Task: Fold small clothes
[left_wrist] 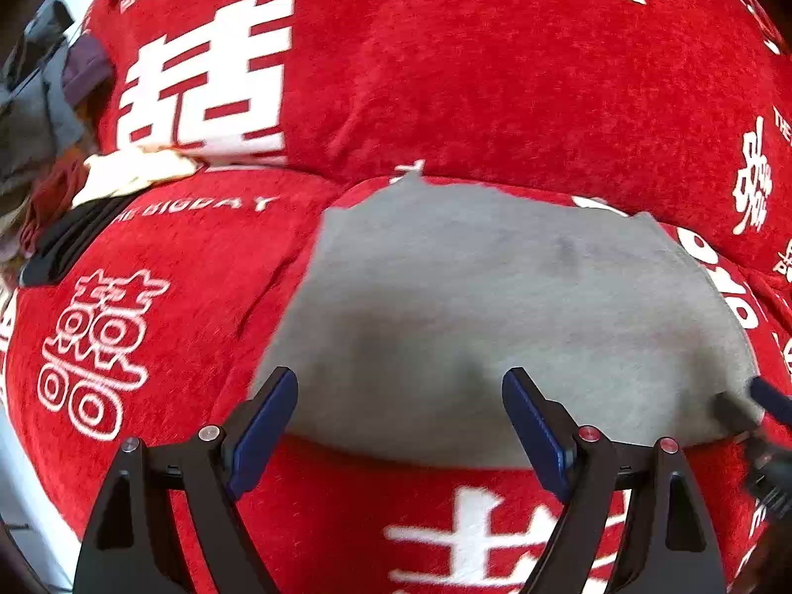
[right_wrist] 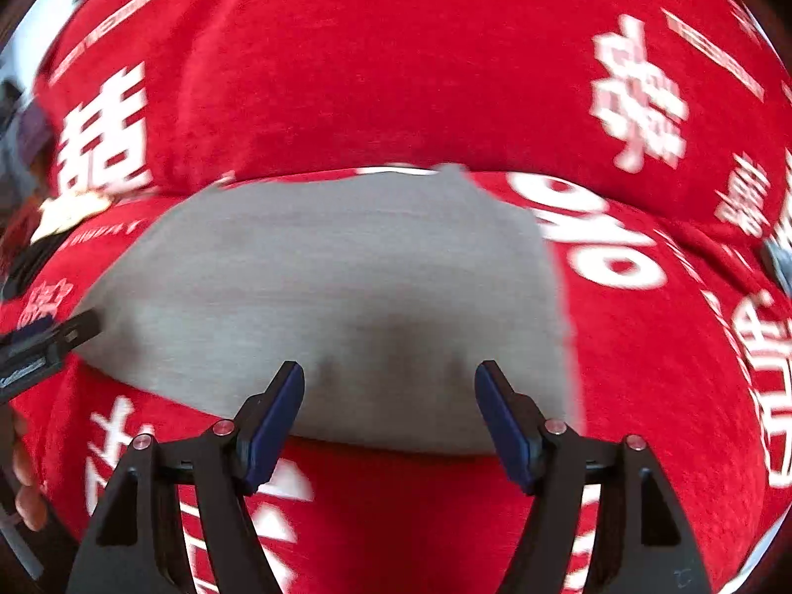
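Note:
A grey cloth [left_wrist: 495, 307] lies flat on the red sofa cover [left_wrist: 445, 74], which is printed with white characters. The cloth fills the middle of the right wrist view [right_wrist: 321, 287] too. My left gripper [left_wrist: 401, 381] stands open over the cloth's near edge on its left side, with nothing pinched between its blue pads. My right gripper [right_wrist: 391, 371] is also open, over the near edge towards the cloth's right side, its pads apart from the fabric. A dark fingertip [left_wrist: 732, 411] of the right gripper shows at the cloth's right corner. A left-gripper finger [right_wrist: 74, 331] reaches in at the cloth's left corner.
A heap of other clothes [left_wrist: 39, 123] sits off the sofa's left end. A cream cloth [left_wrist: 133, 173] and a black item [left_wrist: 59, 242] lie on the seat's left. The backrest [right_wrist: 396, 74] rises just behind the grey cloth. A hand [right_wrist: 24, 495] shows at the left edge.

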Tool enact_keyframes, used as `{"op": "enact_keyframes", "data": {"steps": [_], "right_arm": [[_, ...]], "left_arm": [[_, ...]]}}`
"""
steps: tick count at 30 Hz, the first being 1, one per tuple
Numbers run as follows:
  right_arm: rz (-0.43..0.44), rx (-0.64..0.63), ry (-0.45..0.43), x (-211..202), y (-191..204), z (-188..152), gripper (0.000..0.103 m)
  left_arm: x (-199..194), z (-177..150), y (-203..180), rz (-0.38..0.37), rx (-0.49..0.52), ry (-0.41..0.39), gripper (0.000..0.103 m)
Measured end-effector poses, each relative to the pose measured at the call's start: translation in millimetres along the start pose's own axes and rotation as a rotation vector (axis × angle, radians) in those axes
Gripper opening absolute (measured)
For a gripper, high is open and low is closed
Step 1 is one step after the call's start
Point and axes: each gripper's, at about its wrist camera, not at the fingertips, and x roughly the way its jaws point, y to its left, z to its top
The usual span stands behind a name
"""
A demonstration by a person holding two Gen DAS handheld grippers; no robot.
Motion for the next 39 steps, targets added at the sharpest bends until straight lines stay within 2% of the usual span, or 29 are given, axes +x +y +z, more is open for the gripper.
{"op": "enact_keyframes", "data": {"steps": [2, 5, 8, 9, 10, 14, 17, 19, 22, 25, 30, 34, 39], "right_arm": [[-0.001, -0.034, 0.012, 13, 17, 5, 0.075], [0.015, -0.026, 0.058, 35, 23, 11, 0.075], [0.009, -0.018, 0.063, 48, 10, 14, 0.074], [0.006, -0.003, 0.063, 49, 2, 15, 0.074], [-0.008, 0.014, 0.068, 48, -8, 16, 0.074], [-0.093, 0.081, 0.053, 36, -43, 25, 0.075], [-0.05, 0.115, 0.05, 41, -41, 43, 0.075], [-0.032, 0.073, 0.056, 51, -22, 54, 0.075], [-0.013, 0.003, 0.089, 76, 4, 64, 0.075], [-0.025, 0.008, 0.111, 96, 3, 67, 0.075], [-0.039, 0.061, 0.095, 98, -33, 69, 0.075], [-0.028, 0.094, 0.104, 96, -58, 72, 0.075], [-0.045, 0.116, 0.113, 92, -53, 89, 0.076]], "left_arm": [[3, 5, -10, -0.007, 0.02, -0.006, 0.086], [16, 11, -21, -0.016, 0.031, 0.012, 0.086], [47, 13, -23, 0.047, 0.065, 0.085, 0.086], [55, 12, -20, 0.043, 0.07, 0.106, 0.09], [57, 12, -14, 0.028, 0.054, 0.105, 0.099], [47, 25, 10, -0.012, -0.032, 0.078, 0.099], [52, 42, 6, -0.075, -0.076, 0.079, 0.099], [62, 52, -9, -0.098, -0.071, 0.091, 0.099], [82, 58, -27, -0.068, -0.025, 0.127, 0.099], [102, 57, -20, -0.016, -0.038, 0.166, 0.099], [106, 57, 8, -0.038, -0.048, 0.15, 0.099], [108, 61, 22, -0.08, -0.065, 0.173, 0.099], [109, 87, 20, -0.117, -0.156, 0.187, 0.099]]}}
